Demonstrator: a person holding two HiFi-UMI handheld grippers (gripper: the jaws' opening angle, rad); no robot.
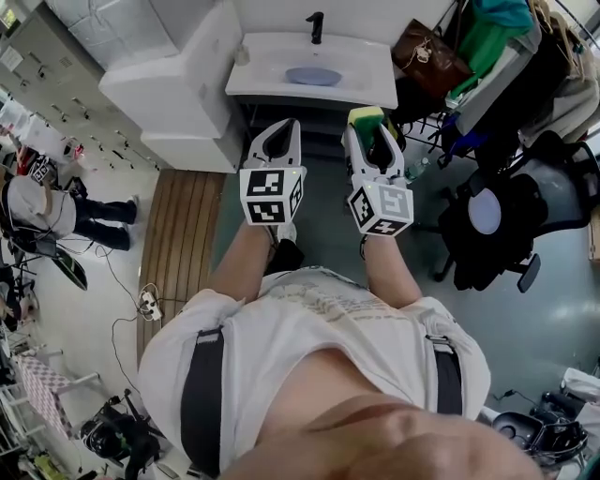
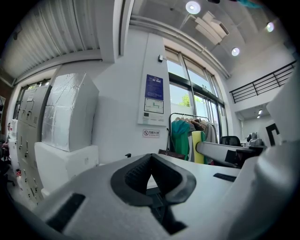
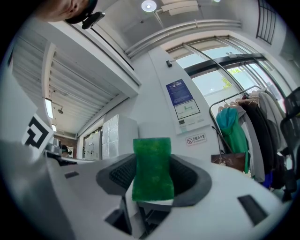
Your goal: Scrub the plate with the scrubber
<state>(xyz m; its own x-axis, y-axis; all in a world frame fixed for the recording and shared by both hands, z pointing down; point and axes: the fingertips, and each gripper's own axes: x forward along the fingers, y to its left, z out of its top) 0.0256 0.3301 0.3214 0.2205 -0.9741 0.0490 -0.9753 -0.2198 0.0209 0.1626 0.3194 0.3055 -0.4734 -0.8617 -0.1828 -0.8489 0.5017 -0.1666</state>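
A round blue plate [image 1: 313, 76] lies in the white sink [image 1: 272, 58] ahead of me, below a black faucet [image 1: 316, 26]. My right gripper [image 1: 369, 131] is shut on a green and yellow scrubber [image 1: 365, 118], held short of the sink's front edge. In the right gripper view the scrubber's green face [image 3: 152, 168] stands upright between the jaws of that gripper [image 3: 151, 190]. Beside it to the left, my left gripper [image 1: 280, 139] is shut with nothing in it. Its dark pads [image 2: 133, 176] meet in the left gripper view, and the plate is hidden there.
A brown bag [image 1: 429, 56] sits right of the sink, beside a rack of clothes [image 1: 497, 37]. A black office chair [image 1: 511, 216] stands at the right. White boxes [image 1: 178, 84] are left of the sink, with a wooden slatted mat [image 1: 183, 234] below. A person [image 1: 42, 202] sits far left.
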